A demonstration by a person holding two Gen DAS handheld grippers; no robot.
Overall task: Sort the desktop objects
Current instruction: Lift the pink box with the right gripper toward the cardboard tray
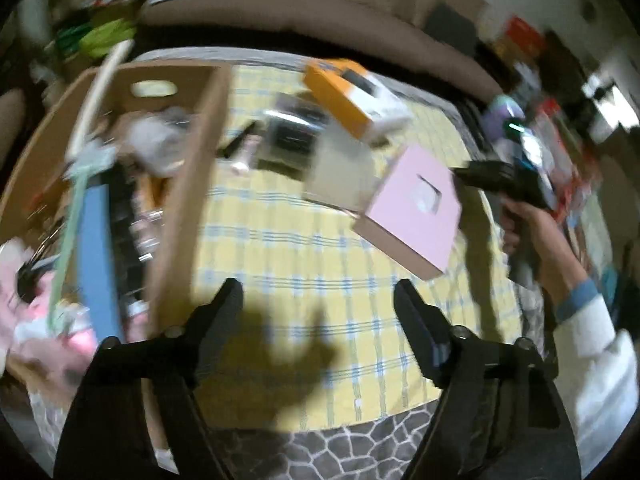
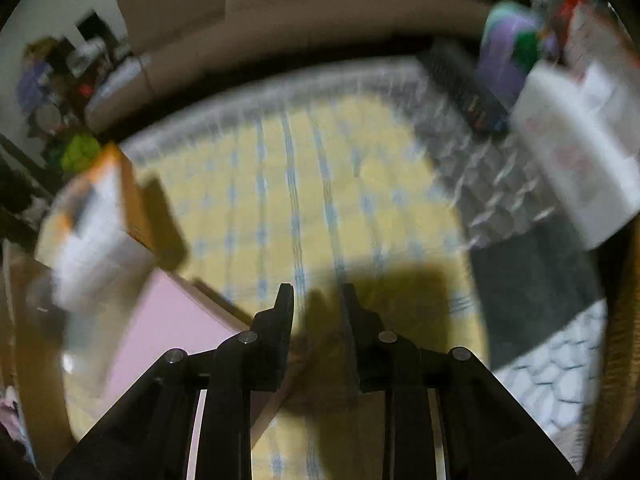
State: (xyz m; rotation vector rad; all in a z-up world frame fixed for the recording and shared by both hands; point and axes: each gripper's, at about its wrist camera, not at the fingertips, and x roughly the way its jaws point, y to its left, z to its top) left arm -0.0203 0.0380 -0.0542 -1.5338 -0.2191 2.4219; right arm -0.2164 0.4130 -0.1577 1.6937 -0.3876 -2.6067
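Observation:
A yellow checked cloth [image 1: 280,248] covers the table. On it lie a pink flat box [image 1: 416,204], an orange and white box [image 1: 356,96], a pale grey box [image 1: 340,176], a shiny dark pack [image 1: 288,132] and a dark pen [image 1: 238,142]. My left gripper [image 1: 318,292] hangs open over bare cloth, nothing between its fingers, beside the cardboard box [image 1: 192,184]. In the blurred right wrist view my right gripper [image 2: 318,296] is shut and empty above the cloth [image 2: 280,168], right of the pink box [image 2: 168,320] and the orange and white box [image 2: 96,220].
The cardboard box is full of mixed items, including a blue board [image 1: 96,256]. A person's hand [image 1: 532,232] and white sleeve are at the right. A white carton [image 2: 580,152], a dark remote-like bar [image 2: 468,92] and a purple object [image 2: 504,52] sit far right. A brown sofa [image 1: 280,12] lies behind.

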